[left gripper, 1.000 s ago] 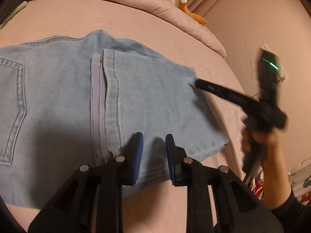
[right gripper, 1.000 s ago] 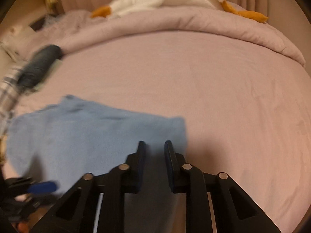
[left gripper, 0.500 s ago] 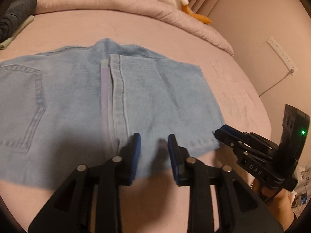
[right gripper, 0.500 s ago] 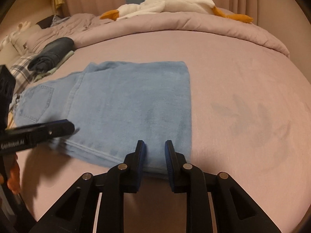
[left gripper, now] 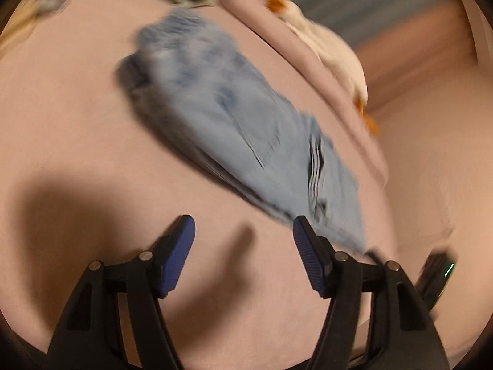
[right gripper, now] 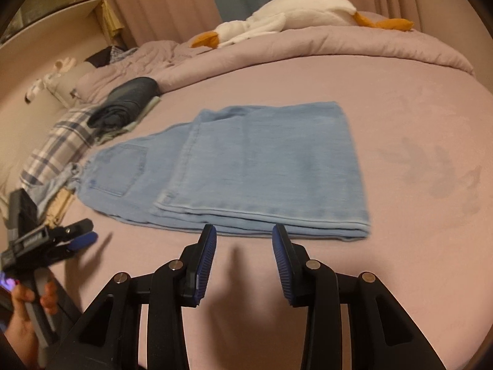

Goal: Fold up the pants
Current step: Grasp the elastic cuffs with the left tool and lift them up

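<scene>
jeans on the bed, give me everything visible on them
The jeans are light blue denim, folded into a flat, layered rectangle lying on the pink bedsheet. The leg part is laid over the seat; a back pocket shows at the left end, with a frayed edge beside a plaid cloth. Stacked edges face the camera. Neither hand-held gripper touches them; the right one is open just short of the near edge.

One pair of light blue pants lies on one bed, with one plush goose at its far edge. One dark rolled garment rests on what seems one plaid cloth. Two tools show: the left tool and the right tool.
</scene>
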Demonstrator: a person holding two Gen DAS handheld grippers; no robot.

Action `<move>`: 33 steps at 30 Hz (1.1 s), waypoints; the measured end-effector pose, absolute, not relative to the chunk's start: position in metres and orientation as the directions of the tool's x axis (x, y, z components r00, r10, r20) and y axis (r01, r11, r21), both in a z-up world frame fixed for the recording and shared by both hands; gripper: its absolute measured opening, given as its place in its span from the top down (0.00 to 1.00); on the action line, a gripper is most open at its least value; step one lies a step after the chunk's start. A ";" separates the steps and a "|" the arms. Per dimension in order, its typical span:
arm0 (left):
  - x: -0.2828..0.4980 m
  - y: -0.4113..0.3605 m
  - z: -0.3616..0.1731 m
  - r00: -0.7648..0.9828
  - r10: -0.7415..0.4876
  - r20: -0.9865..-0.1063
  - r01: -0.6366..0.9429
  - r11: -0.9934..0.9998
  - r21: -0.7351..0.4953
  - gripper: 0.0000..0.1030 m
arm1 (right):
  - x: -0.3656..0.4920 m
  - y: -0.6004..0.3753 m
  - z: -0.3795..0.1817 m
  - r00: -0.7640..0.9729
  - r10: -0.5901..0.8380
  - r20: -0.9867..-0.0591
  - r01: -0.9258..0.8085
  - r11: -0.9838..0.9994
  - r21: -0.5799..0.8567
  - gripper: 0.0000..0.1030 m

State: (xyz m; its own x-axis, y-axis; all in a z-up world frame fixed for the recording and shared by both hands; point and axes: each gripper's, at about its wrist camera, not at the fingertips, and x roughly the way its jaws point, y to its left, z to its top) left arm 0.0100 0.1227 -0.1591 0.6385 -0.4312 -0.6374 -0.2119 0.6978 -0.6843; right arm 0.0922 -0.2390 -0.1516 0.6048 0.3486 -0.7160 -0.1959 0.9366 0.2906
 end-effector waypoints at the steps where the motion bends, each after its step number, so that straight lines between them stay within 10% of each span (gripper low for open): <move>1: 0.011 0.129 -0.160 0.651 -0.433 -0.623 -0.231 0.669 -0.706 0.37 | 0.093 -0.234 -0.150 0.603 0.354 -0.715 -0.206 0.935 0.289 0.63; 16: 0.067 0.183 -0.168 0.778 -0.324 -0.537 -0.400 0.403 -0.823 0.51 | 0.113 -0.187 -0.138 0.546 0.442 -0.712 -0.330 0.895 0.302 0.63; 22: 0.069 0.168 -0.153 0.735 -0.297 -0.609 -0.362 0.588 -0.723 0.81 | 0.152 -0.159 -0.138 0.513 0.462 -0.723 -0.380 0.878 0.291 0.63; 27: 0.071 0.148 -0.124 0.751 -0.238 -0.616 -0.252 0.759 -0.600 0.82 | 0.206 -0.128 -0.151 0.457 0.484 -0.747 -0.387 0.864 0.323 0.84; 33: 0.066 0.137 -0.111 0.770 -0.220 -0.598 -0.161 0.841 -0.516 0.83 | 0.273 -0.103 -0.166 0.424 0.438 -0.793 -0.303 0.893 0.332 0.84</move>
State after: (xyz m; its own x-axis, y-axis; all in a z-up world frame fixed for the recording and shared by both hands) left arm 0.0658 0.1369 -0.1111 0.7703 -0.2204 -0.5984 -0.1606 0.8411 -0.5165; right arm 0.2735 -0.1033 -0.1663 0.4237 0.4383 -0.7927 -0.3028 0.8933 0.3321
